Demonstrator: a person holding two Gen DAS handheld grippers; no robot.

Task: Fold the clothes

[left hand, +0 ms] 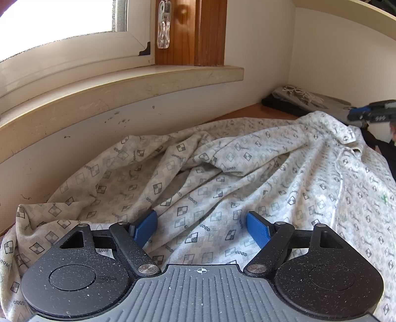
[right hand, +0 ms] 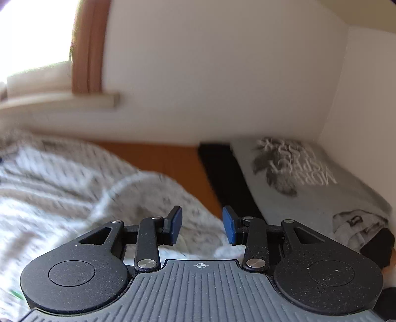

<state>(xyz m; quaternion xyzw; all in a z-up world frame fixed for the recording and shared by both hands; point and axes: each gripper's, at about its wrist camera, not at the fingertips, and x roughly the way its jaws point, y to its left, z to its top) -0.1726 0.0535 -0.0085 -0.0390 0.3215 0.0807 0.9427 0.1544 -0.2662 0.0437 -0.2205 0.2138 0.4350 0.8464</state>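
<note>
- Left wrist view, at 10 o'clock: bright window (left hand: 61, 17) above a pale stone sill (left hand: 123, 81); clear plastic clip (left hand: 163, 24) hanging on the wooden frame (left hand: 190, 32) at 12 o'clock.
- Centre, spread from 9 o'clock to 3 o'clock: crumpled pale patterned garment (left hand: 222, 168), printed with small checked diamonds and the word "GOOD", lying rumpled on an orange-brown table (left hand: 257, 110) against the wall.
- At 6 o'clock: left gripper (left hand: 201, 226), blue pads (left hand: 146, 226) spread wide, resting on the garment; cloth passing between the pads, neither pad pressing on it.
- At 2 o'clock: folded grey printed top (left hand: 309, 97) in the corner, on a dark folded item (left hand: 277, 104).
- At 3 o'clock, by the picture's edge: right gripper (left hand: 371, 114), blurred, just above the garment's far edge.
- Right wrist view, blurred, 9 o'clock: same pale garment (right hand: 74, 185) heaped on the table (right hand: 168, 158).
- At 6 o'clock: right gripper (right hand: 201, 226), pads part way apart, nothing pinched, above the garment's edge.
- At 3 o'clock: grey top with a printed design (right hand: 309, 178), folded flat, overlapping the dark item (right hand: 222, 173) beside it.
- At 4 o'clock: small bunched grey and black cloth (right hand: 358, 228) at the grey top's near end.
</note>
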